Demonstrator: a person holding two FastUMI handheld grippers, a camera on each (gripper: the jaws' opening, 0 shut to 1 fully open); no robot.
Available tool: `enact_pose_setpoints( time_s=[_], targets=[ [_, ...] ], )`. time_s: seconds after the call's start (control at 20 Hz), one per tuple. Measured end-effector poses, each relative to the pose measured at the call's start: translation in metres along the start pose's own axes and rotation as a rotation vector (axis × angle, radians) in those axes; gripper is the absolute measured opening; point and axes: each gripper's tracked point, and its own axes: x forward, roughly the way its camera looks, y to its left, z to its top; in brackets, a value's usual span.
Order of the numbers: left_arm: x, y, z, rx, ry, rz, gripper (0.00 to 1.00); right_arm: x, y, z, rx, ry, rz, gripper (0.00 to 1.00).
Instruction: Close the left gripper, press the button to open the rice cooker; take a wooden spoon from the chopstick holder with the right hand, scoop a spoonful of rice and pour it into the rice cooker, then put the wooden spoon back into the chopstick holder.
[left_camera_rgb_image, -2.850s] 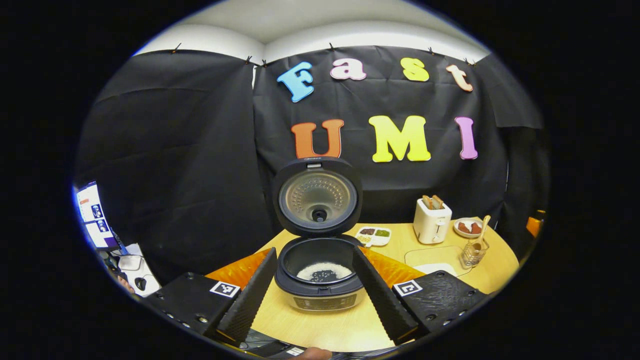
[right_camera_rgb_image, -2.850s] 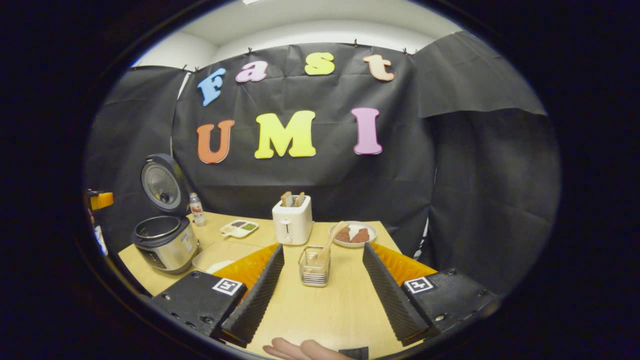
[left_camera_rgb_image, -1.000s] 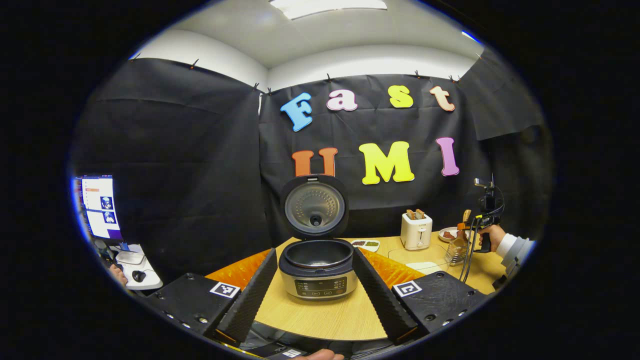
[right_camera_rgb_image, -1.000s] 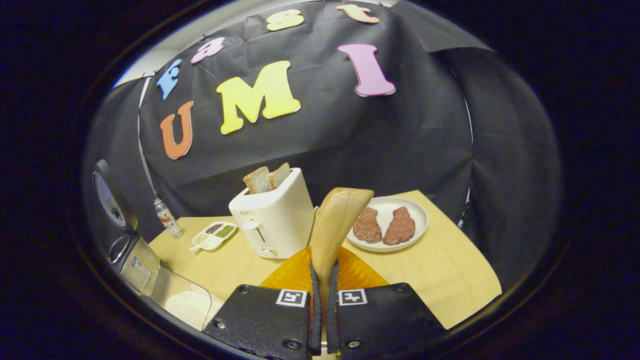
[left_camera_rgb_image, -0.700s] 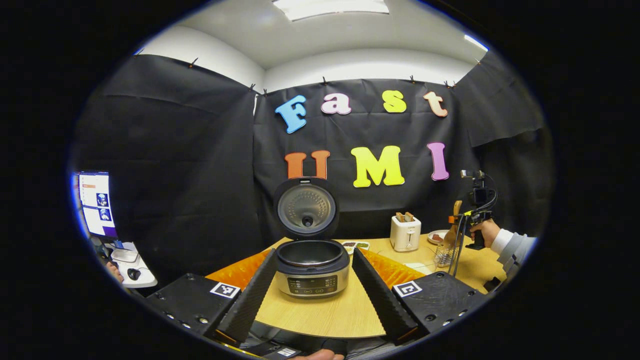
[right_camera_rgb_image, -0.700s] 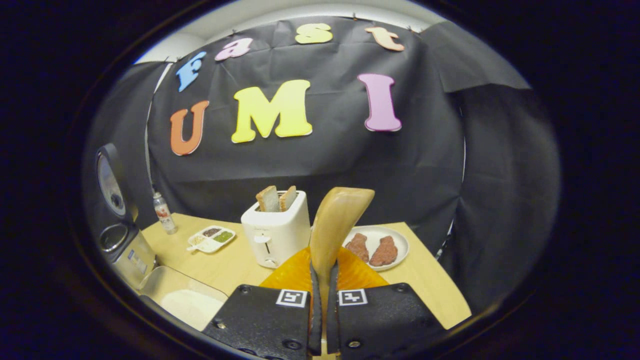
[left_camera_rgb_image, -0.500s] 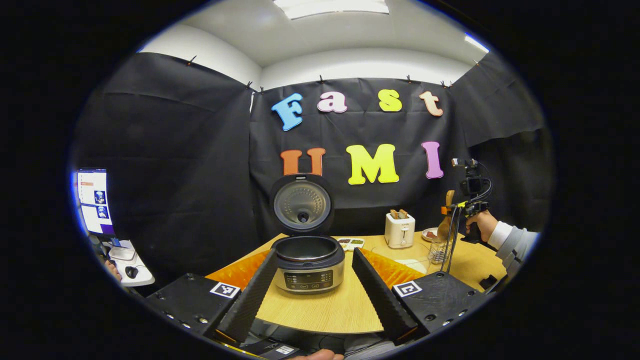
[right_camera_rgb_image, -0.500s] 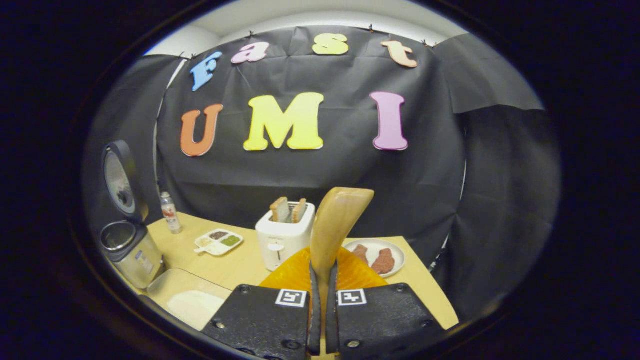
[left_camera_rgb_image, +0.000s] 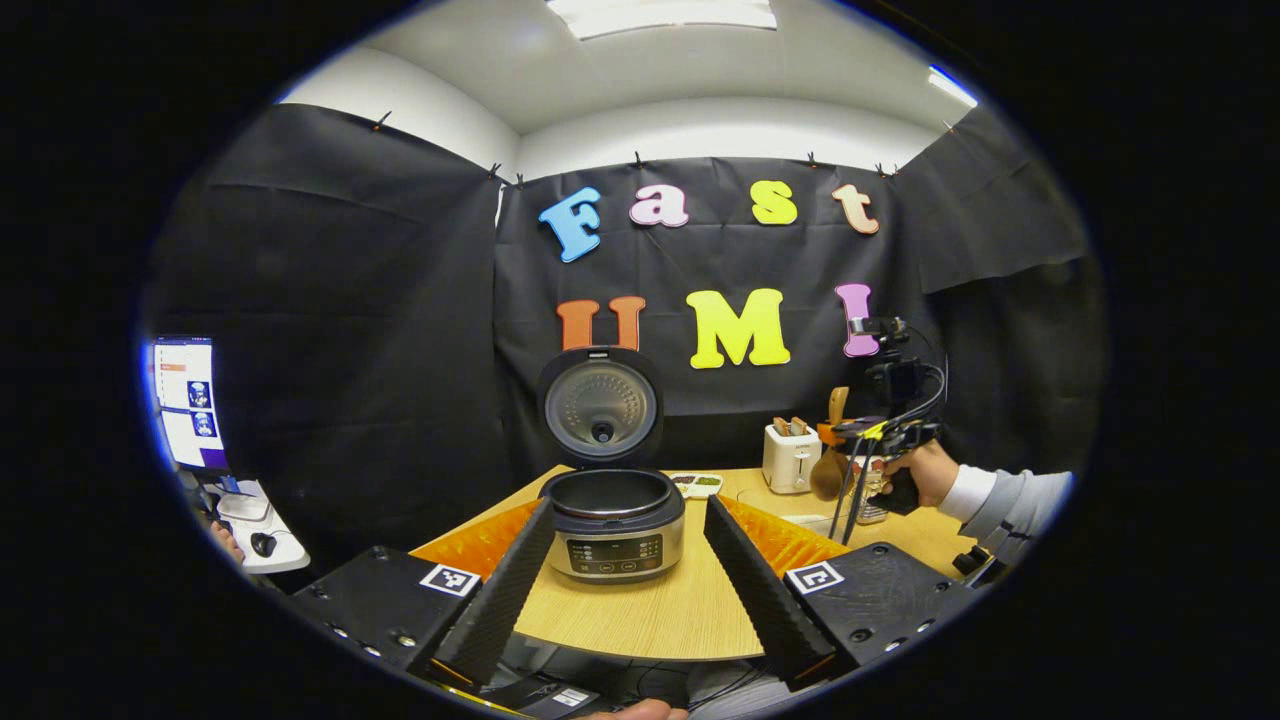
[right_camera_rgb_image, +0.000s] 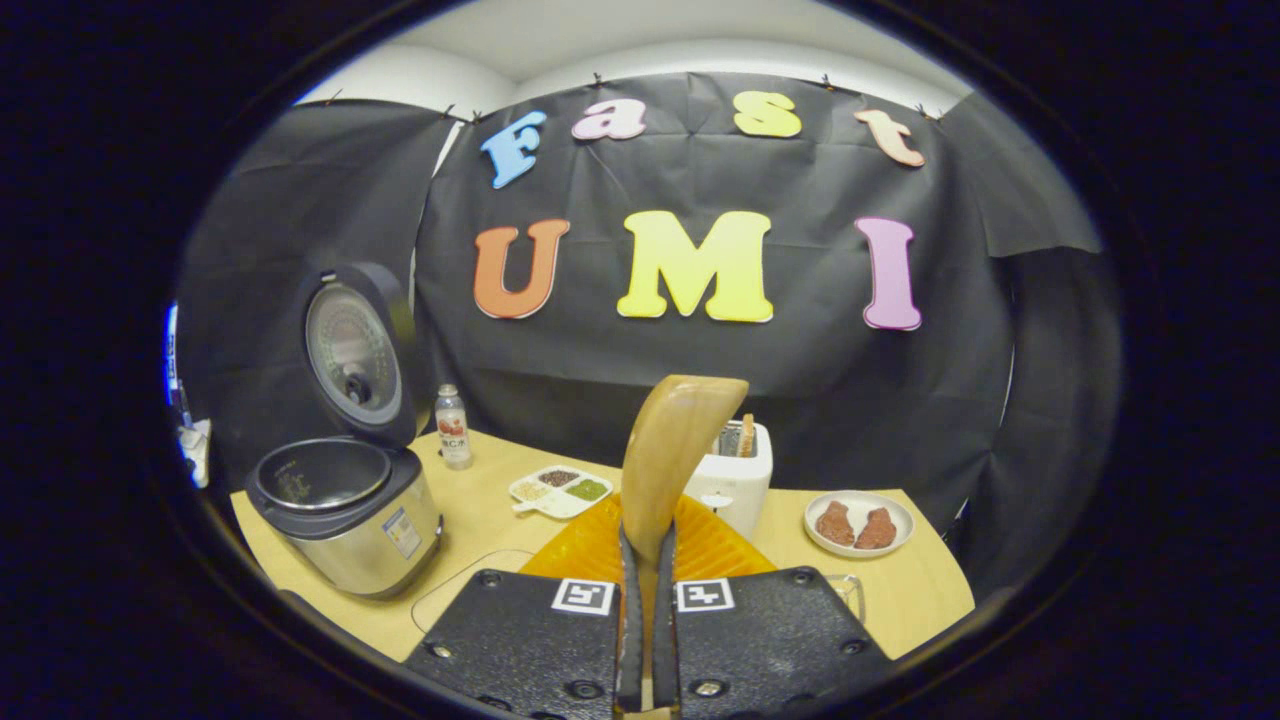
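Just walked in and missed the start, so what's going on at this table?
A person is working with two handheld grippers. The right gripper is shut on a wooden spoon, held up above the table. The rice cooker stands with its lid open. The left gripper is open, pointing at the cooker without touching it. No rice is scooped yet.

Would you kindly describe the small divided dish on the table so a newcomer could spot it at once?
Start at the open rice cooker on the wooden table. Toward the white toaster lies the divided dish, a flat white tray. Unlike the round plate of two brownish pieces, it has separate compartments of dark, pale and green fillings.
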Motion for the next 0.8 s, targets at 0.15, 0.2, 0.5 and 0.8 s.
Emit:
enact_pose_setpoints(
  time_s=[0.15, 0.2, 0.5, 0.8],
  targets=[
    [0.000, -0.001, -0.003, -0.017, 0.007, -0.008, 0.96, 0.017, 0.008, -0.032, -0.043, 0.054, -0.059, 0.09],
    [-0.001, -0.001, -0.003, -0.028, 0.009, -0.009, 0.96, 0.022, 0.008, -0.043, -0.032, 0.077, -0.072, 0.09],
    [0.001, -0.003, -0.015, -0.052, 0.030, -0.031, 0.96, 0.032, -0.013, -0.058, -0.021, 0.067, -0.184, 0.09],
    [0.006, 0.001, -0.030, -0.060, 0.062, -0.002, 0.96, 0.026, -0.002, -0.076, 0.026, 0.094, -0.200, 0.10]
  ],
)
